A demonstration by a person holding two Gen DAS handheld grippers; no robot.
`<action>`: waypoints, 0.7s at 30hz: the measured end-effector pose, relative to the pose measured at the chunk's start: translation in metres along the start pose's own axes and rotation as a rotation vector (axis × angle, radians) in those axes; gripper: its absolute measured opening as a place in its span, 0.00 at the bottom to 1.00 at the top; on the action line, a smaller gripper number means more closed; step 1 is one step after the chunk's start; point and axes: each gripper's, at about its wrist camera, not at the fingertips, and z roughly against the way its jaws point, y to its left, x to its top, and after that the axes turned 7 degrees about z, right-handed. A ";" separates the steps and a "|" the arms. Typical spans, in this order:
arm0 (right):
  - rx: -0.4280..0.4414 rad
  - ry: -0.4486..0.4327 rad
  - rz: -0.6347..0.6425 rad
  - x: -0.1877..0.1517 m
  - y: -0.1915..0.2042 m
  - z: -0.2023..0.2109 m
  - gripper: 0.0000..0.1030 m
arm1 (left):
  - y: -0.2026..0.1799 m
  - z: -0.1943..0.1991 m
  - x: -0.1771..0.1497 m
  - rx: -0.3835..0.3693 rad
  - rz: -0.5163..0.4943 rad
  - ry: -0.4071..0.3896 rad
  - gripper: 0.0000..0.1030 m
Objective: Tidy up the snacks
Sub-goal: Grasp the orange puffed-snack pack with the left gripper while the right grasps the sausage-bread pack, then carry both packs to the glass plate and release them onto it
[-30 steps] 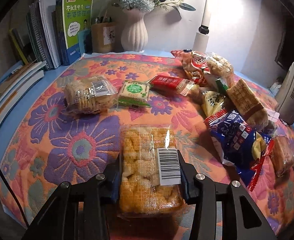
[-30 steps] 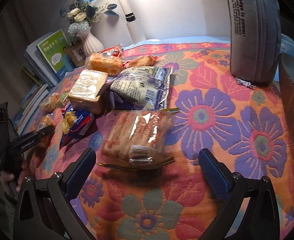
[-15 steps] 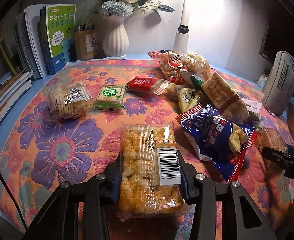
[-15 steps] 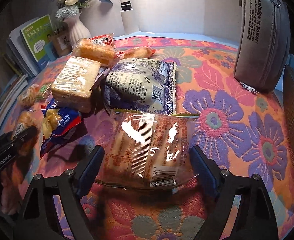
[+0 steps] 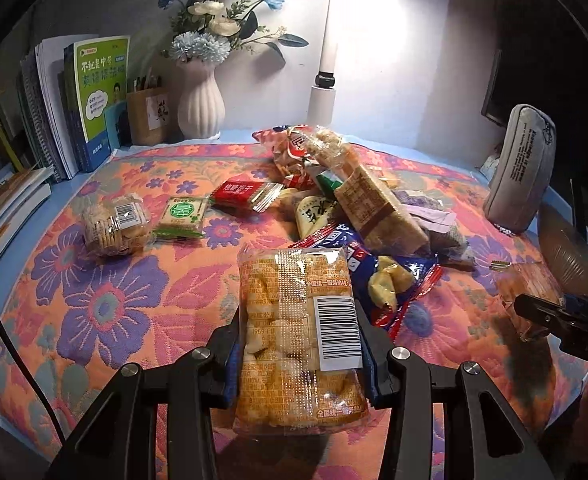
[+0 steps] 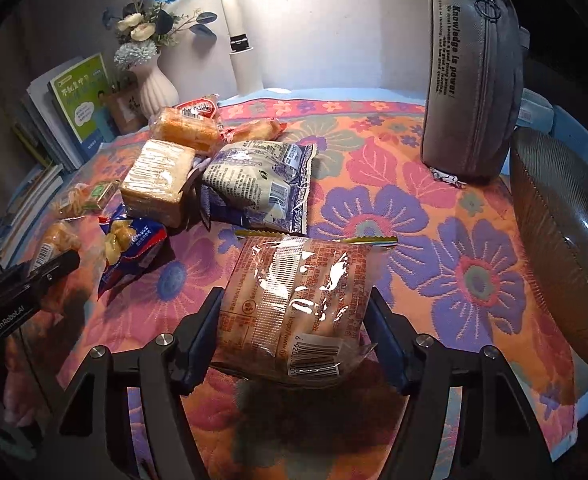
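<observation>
Gripping a clear pack of golden puffed snacks (image 5: 298,336), my left hand-held gripper (image 5: 299,364) has both pads pressed against the pack's long sides; the barcode label faces up and the pack sits above the floral cloth (image 5: 106,300) that covers the tabletop. My right hand-held gripper (image 6: 294,340) is closing its jaws around a clear pack of pale brown pastry (image 6: 298,304). The pads stand at the pack's sides, and I cannot tell whether they press it yet. Its barcode end points toward the camera and its serrated far seam lies over the cloth.

Between the two grippers I see the unsorted pile: a blue bag of yellow snacks (image 5: 378,276), a block of wrapped wafers (image 5: 378,212) leaning on it, and a blue-and-white printed bag (image 6: 262,184) just beside that block. Apart from the pile, on its left in the left wrist view, lie a red sachet (image 5: 246,194), a green-and-white biscuit pack (image 5: 182,216) and a clear pack of round crackers (image 5: 114,228), roughly in a row. A grey pencil case (image 6: 474,80) stands upright near the far right edge. A white vase (image 5: 200,100) of flowers and upright books (image 5: 94,100) occupy the back left.
</observation>
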 end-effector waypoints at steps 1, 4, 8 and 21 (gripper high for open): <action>0.004 -0.010 -0.002 0.000 -0.001 0.004 0.65 | -0.003 0.003 0.000 -0.003 -0.003 -0.004 0.43; 0.013 -0.041 -0.004 0.003 -0.002 0.016 0.65 | -0.015 0.012 0.002 -0.006 -0.013 -0.025 0.43; 0.019 -0.084 -0.020 0.006 -0.013 0.034 0.65 | -0.029 0.022 0.008 -0.022 -0.018 -0.047 0.43; -0.169 -0.200 -0.248 -0.005 -0.139 0.106 0.65 | -0.184 0.028 0.037 -0.250 -0.224 -0.059 0.43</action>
